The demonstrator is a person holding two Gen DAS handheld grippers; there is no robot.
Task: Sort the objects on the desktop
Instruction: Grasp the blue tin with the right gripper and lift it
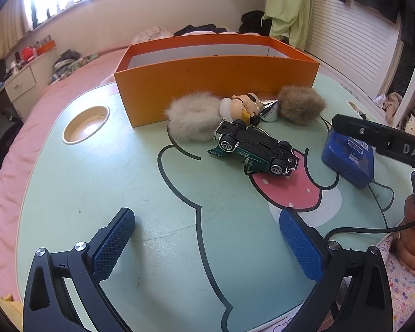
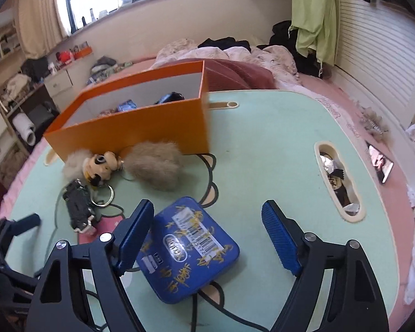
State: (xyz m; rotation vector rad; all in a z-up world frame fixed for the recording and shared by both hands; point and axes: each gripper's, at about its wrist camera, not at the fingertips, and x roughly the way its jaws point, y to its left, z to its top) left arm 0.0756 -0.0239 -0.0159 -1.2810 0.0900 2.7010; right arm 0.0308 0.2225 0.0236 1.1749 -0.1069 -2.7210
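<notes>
"CLASH" on toy car [image 1: 256, 149]

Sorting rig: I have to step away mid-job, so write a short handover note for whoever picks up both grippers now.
Left gripper: open, holding nothing, low over the table, aimed at the toy car.
Right gripper: open, straddling the blue tin but not closed on it.
Orange box: at the back of the table, with a few items already inside.
Still on the table in front of the box: the car lying upside down, the white pom-pom, the figurine, the brown pom-pom, the tin.
Left to do: move these into the box, probably the tin first.
</notes>
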